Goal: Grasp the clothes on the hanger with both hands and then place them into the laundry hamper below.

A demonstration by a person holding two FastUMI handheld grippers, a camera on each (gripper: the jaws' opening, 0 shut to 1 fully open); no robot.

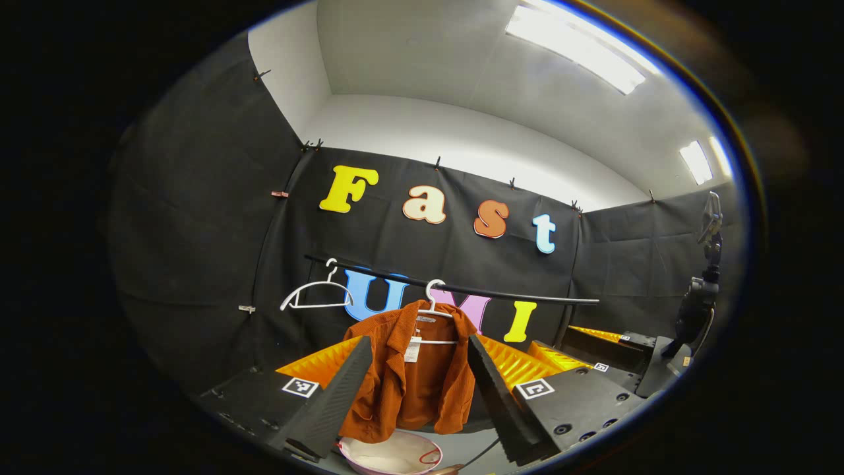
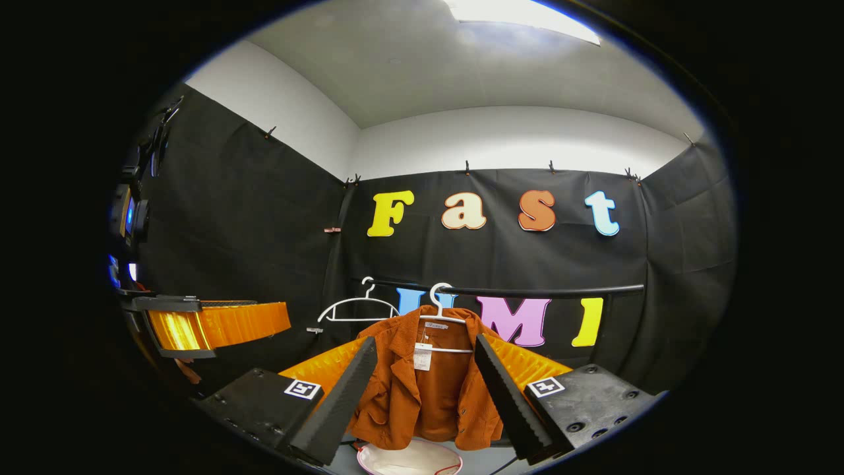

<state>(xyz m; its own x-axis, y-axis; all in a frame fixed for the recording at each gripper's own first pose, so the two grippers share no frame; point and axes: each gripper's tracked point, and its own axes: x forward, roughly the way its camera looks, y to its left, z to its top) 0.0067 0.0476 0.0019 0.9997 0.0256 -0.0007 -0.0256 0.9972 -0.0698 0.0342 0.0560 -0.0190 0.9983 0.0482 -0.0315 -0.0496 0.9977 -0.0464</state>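
Rust-orange corduroy, a short jacket (image 1: 412,376) hangs open-fronted on a white hanger (image 1: 435,310) whose hook sits over a black rail (image 1: 461,288); a paper tag (image 1: 413,349) dangles inside its collar. Along that rail, to the jacket's left, a second white hanger (image 1: 316,295) hangs bare. Directly below the jacket's hem lies the pale rim of the laundry hamper (image 1: 392,455), with a thin red loop showing at its edge. In the left gripper view, the left gripper (image 1: 414,389) is released, its two fingers spread wide to either side of the jacket and apart from the cloth, the garment framed in the gap between them. Off to the jacket's right in that view, the right gripper (image 1: 580,343) shows farther away, beside a dark stand (image 1: 699,310) holding a device. In the right gripper view the same jacket (image 2: 428,382) hangs from its hanger (image 2: 443,310) on the rail (image 2: 527,290), the hamper (image 2: 409,458) beneath it, and the right gripper (image 2: 425,396) is likewise spread open with the jacket between its fingers, not touching. To the jacket's left there, the left gripper (image 2: 211,326) appears side-on.
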